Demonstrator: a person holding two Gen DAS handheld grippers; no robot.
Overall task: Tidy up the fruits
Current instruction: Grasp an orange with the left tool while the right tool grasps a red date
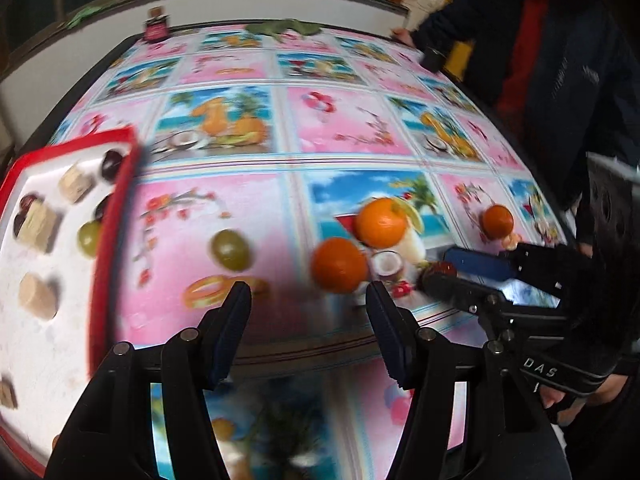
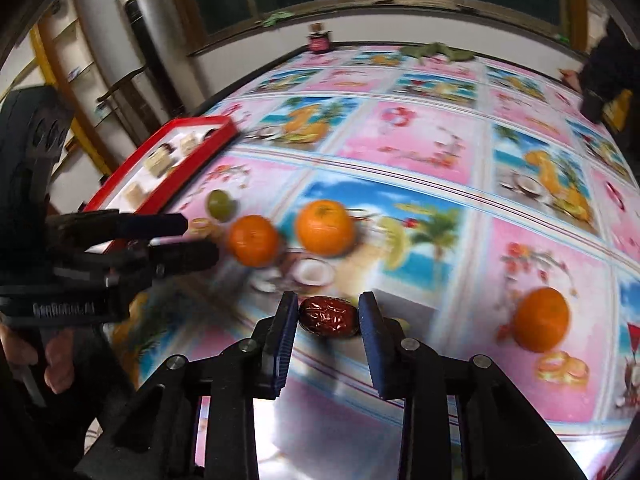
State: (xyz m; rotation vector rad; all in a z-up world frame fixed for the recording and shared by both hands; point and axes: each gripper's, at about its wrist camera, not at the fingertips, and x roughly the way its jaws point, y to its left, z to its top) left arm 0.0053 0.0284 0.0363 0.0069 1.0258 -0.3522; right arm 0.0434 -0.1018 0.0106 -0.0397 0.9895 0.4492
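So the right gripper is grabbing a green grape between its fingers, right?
Not quite. In the right wrist view, the right gripper has a wrinkly dark red date between its fingers, not a green grape. The green grape lies farther off, near the red tray.

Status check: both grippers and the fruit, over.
Right gripper jaws bracket the red date, contact unclear. Left gripper open, empty, near an orange. Green grape loose beside red tray. Nothing blocking.

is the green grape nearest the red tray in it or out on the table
Out. The green grape lies on the patterned tablecloth just beside the red tray, outside its rim; another green one sits inside the tray.
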